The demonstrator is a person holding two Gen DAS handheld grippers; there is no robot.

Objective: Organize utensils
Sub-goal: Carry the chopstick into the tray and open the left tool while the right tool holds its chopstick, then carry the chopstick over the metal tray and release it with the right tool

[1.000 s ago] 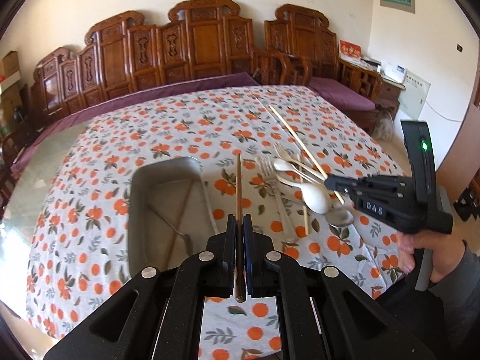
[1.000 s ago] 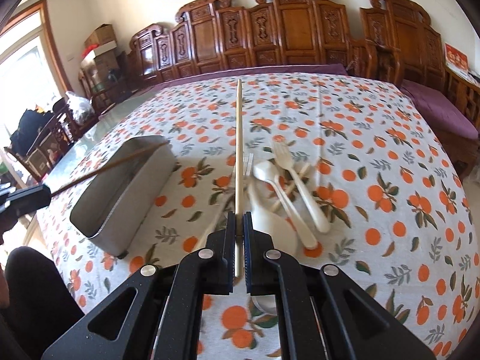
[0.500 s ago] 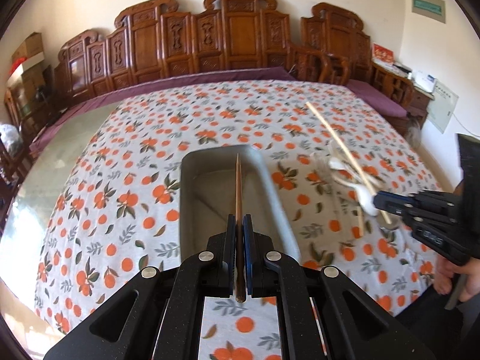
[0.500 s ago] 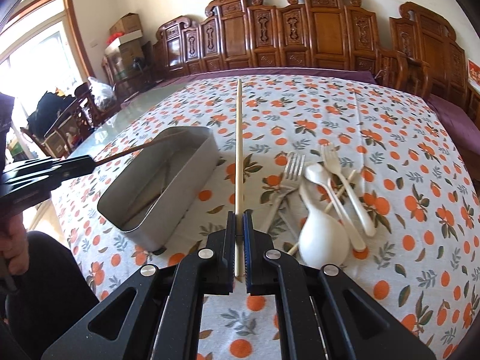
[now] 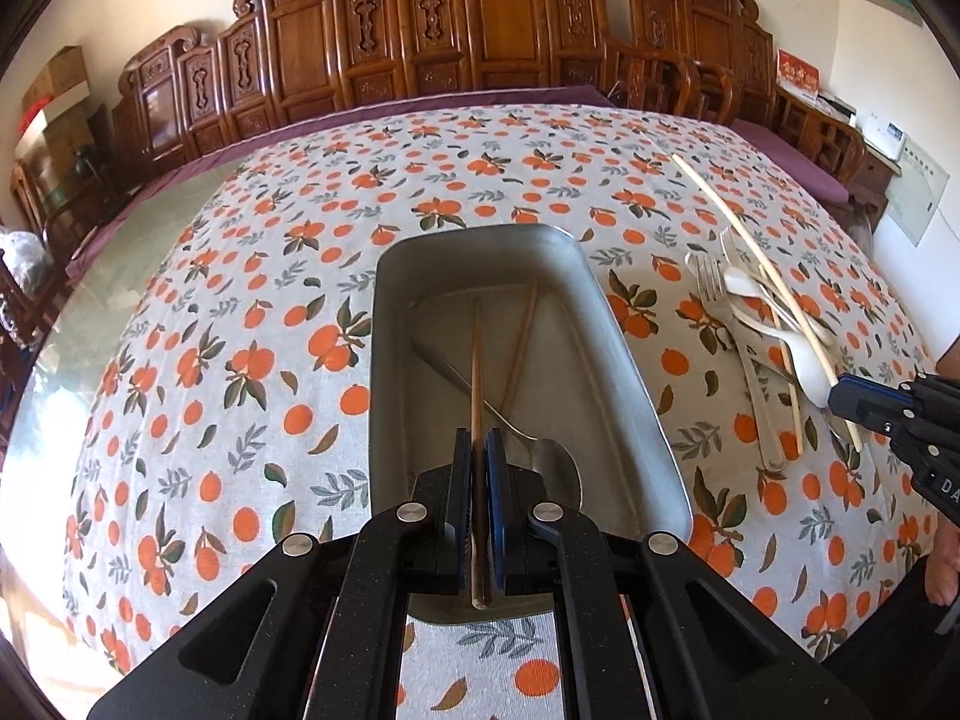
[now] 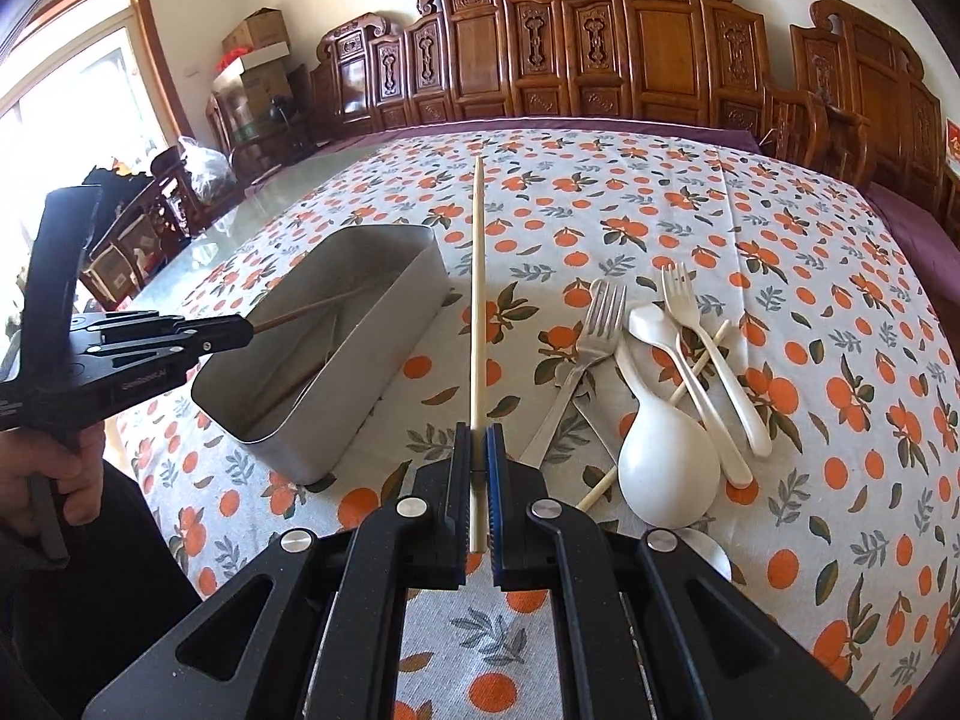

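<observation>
Chopsticks [image 5: 477,372] in tin [image 5: 624,330]: two.

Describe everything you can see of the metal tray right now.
The metal tray is a dull grey, deep rectangular tin with rounded corners and upright walls, standing on the orange-print tablecloth, left of the loose cutlery pile. Inside lie a metal spoon and a brown chopstick, crossing. The left claw, shut on a dark chopstick, points it down into the tray; whether its tip touches the floor is unclear.
</observation>
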